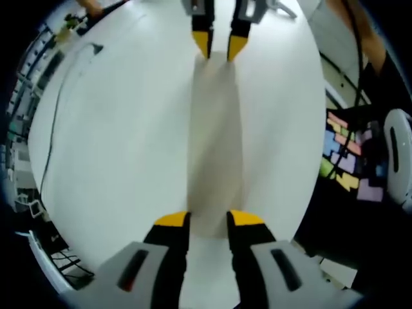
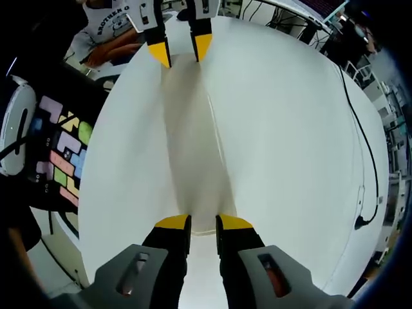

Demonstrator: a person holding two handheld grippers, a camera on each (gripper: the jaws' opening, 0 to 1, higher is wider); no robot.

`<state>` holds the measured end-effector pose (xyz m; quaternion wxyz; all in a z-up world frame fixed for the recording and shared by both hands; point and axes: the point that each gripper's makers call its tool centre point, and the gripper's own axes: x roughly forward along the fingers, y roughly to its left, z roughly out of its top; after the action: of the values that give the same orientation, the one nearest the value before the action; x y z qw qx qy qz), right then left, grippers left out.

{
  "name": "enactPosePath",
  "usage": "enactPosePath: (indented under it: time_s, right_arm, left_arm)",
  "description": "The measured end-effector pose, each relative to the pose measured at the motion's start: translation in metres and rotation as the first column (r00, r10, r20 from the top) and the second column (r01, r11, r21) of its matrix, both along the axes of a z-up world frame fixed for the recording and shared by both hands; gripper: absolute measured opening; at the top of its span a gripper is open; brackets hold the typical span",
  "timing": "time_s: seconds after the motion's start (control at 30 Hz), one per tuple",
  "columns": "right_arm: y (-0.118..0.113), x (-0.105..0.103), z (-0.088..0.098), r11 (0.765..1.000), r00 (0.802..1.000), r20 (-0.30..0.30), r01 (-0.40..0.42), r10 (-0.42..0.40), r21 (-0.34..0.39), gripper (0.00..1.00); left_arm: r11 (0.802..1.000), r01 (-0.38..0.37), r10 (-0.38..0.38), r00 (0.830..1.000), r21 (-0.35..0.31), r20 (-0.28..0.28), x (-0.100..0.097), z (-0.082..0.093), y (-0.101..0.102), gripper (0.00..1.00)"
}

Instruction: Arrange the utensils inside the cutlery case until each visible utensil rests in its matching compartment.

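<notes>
A white desk [image 1: 129,148] carries a long, pale, translucent tray, apparently the cutlery case [image 1: 215,141], which runs lengthwise down the desk's middle between the two grippers. No utensils can be made out inside it; its inner divisions are too faint to tell.

In the left gripper view, the left gripper [image 1: 208,220] rises from the bottom with yellow-tipped jaws standing apart, one on each side of the near end of the case, at or just beside its rim; whether they press on it cannot be told. At the far end, the right gripper [image 1: 218,47] comes down from the top, its jaws likewise apart and flanking that end of the case.

The right gripper view gives the mirror arrangement: the right gripper [image 2: 204,223] at the bottom astride the near end of the cutlery case [image 2: 193,148], and the left gripper [image 2: 181,53] at the far end.

A thin black cable [image 1: 55,135] trails along one side edge of the desk [image 2: 290,141]. Off the opposite edge, a dark mat with coloured block shapes [image 1: 344,158] lies beside a round white device [image 1: 399,154].

The right gripper view also shows a person in a printed shirt [image 2: 106,22] past the far edge, and shelving at the room's side.
</notes>
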<state>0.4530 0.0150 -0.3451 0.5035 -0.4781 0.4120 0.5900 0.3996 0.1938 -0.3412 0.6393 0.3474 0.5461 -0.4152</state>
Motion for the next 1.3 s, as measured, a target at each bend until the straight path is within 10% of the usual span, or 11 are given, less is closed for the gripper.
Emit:
enactPosePath:
  time_s: [0.4,0.7,1.3]
  right_arm:
    - [-0.01,0.014,0.01,0.998,1.0,0.0,0.017,-0.017,0.06,0.23]
    - [-0.033,-0.009,-0.004,0.995,0.996,-0.02,0.088,-0.087,0.046,0.26]
    - [-0.023,0.019,-0.009,0.992,0.988,-0.098,0.124,-0.121,0.022,0.23]
  left_arm:
    - [0.999,0.041,-0.041,0.999,-0.011,-0.023,-0.01,0.002,-0.02,0.36]
    - [0.996,0.072,-0.07,0.997,0.059,-0.035,-0.005,-0.011,-0.007,0.47]
    - [0.992,0.063,-0.056,0.996,0.105,-0.066,-0.016,-0.035,0.021,0.44]
